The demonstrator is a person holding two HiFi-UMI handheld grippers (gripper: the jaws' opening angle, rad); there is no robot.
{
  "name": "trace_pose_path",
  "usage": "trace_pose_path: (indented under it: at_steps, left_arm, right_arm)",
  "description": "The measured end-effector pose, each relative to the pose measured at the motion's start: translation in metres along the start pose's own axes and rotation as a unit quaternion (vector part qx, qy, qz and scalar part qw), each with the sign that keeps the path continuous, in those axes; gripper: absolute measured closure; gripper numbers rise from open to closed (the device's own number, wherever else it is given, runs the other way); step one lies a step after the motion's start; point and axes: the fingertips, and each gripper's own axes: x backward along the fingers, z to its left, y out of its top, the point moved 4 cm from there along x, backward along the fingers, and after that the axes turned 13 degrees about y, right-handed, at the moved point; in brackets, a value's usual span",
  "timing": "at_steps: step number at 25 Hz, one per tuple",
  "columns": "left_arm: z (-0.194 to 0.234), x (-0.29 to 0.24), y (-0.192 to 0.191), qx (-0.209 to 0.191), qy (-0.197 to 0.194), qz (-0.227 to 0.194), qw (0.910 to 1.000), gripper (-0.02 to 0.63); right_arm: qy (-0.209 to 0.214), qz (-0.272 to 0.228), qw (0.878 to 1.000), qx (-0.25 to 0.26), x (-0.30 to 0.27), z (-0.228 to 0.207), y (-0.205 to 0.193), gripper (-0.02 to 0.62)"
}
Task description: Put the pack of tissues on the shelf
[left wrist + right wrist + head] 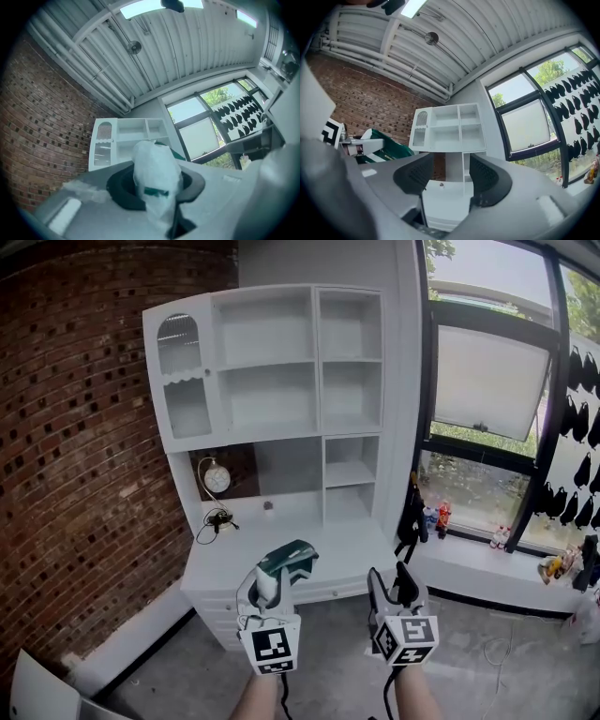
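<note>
Left gripper (274,583) is clamping the soft green-and-white plastic tissue pack (297,558) on the near side; right gripper (393,588) is hanging open, empty. Tall white wooden shelf unit (316,362) is waiting far ahead, so placing isn't done yet.

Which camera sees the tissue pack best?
The left gripper view: the pack of tissues fills the middle, pinched between the jaws. The head view shows it small, green and white, in the left gripper. The right gripper view catches its green side.
</note>
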Motion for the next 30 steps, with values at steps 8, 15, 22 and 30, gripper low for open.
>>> trace_pose_path:
  at_steps: [8,15,22,30]
  left_arm:
    - [-0.001,-0.020,-0.016,0.006,-0.007,0.007,0.9999,0.497]
    - [-0.018,-0.041,-0.026,0.001,-0.002,0.016,0.9999,0.497]
    - [-0.051,-0.075,-0.023,-0.003,0.008,0.006,0.9999,0.497]
    - [-0.096,-0.115,-0.021,-0.001,0.020,-0.001,0.9998,0.497]
  right_arm:
    - [-0.001,0.009,1.000,-0.002,-0.021,-0.007,-0.010,0.368]
    - [0.014,0.024,0.999,-0.016,-0.039,-0.034,-0.025,0.370]
    - [0.029,0.021,0.999,-0.015,-0.058,-0.080,-0.025,0.370]
    - [0.056,0.019,0.998,-0.015,-0.082,-0.132,-0.026,0.370]
